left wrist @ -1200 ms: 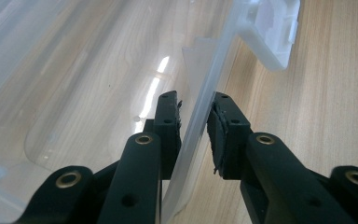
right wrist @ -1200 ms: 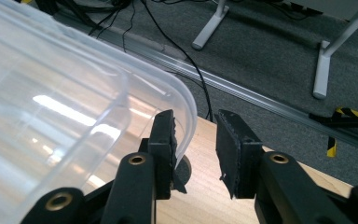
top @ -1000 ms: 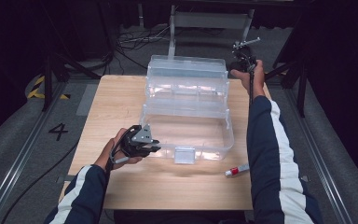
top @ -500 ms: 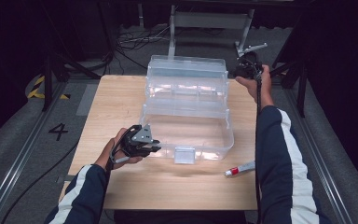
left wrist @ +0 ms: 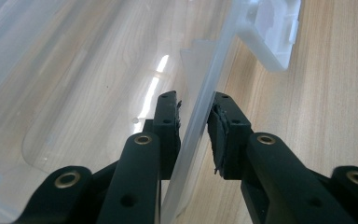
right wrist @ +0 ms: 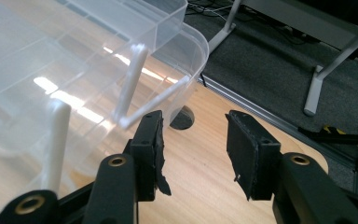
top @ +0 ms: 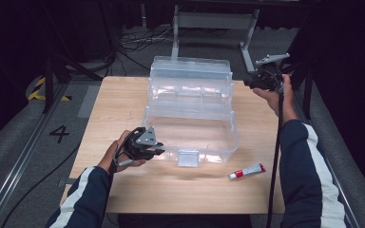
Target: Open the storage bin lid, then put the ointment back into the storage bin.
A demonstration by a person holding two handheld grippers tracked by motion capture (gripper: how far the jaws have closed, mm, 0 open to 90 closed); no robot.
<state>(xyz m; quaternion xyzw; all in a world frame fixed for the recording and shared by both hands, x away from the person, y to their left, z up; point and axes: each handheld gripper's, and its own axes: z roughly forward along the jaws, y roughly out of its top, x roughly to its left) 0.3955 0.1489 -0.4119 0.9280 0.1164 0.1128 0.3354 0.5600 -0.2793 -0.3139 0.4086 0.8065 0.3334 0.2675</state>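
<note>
Our left gripper (top: pixel 158 148) pinches the near wall of the clear plastic box (top: pixel 190 121) at about seven o'clock on the wooden table (top: pixel 109 104), one pad inside the wall and one outside. At five o'clock a small red-and-white tube (top: pixel 247 171) lies near the box. Farther off, at two o'clock, our right gripper (top: pixel 248 85) sits just beside the box's far right corner, jaws just opening, nothing between them.

Left tool (left wrist: pixel 193 126) clamped (apparently), right tool (right wrist: pixel 193 154) just opening, empty
</note>
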